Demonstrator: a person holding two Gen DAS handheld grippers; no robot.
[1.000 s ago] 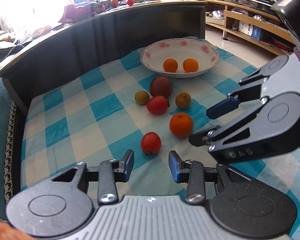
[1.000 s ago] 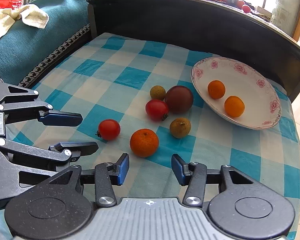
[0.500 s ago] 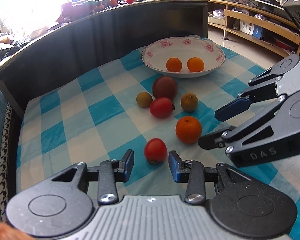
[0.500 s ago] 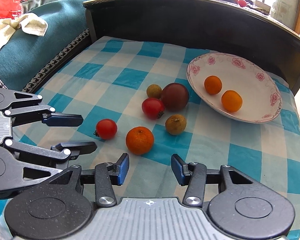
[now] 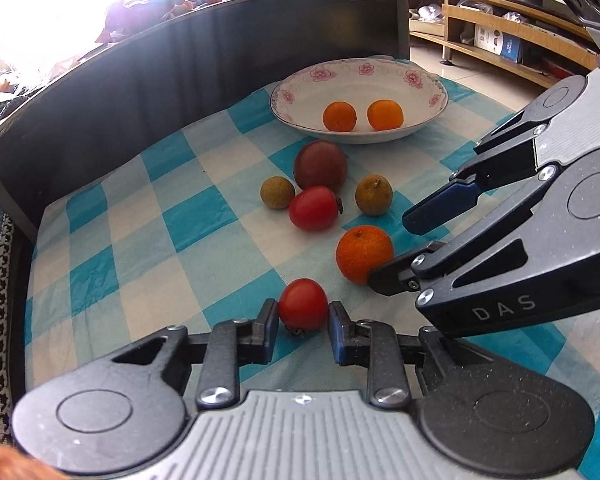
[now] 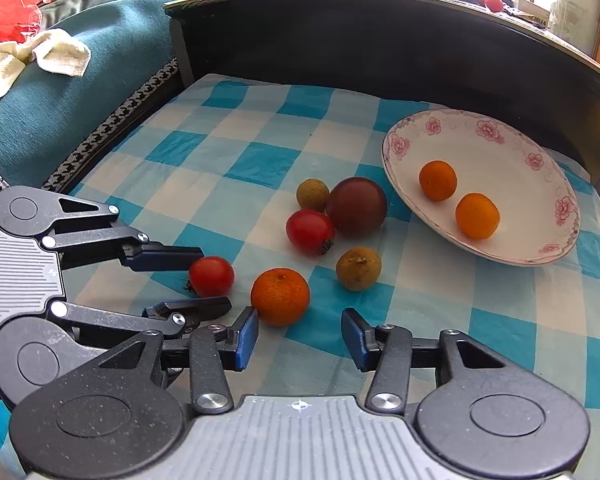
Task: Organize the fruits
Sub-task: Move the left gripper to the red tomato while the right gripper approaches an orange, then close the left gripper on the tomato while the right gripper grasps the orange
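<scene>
A small red tomato lies on the checked cloth between the open blue pads of my left gripper. My right gripper is open just before a loose orange, which lies ahead of its left pad. Further on lie a second tomato, a dark purple fruit and two brown-green longans. A white flowered bowl holds two oranges.
A dark raised board rims the far side of the table. A teal sofa with a cream cloth lies to the left. Wooden shelves stand beyond the bowl.
My left gripper has moved forward, so the small tomato now sits between its pads. My right gripper has moved closer to the loose orange.
</scene>
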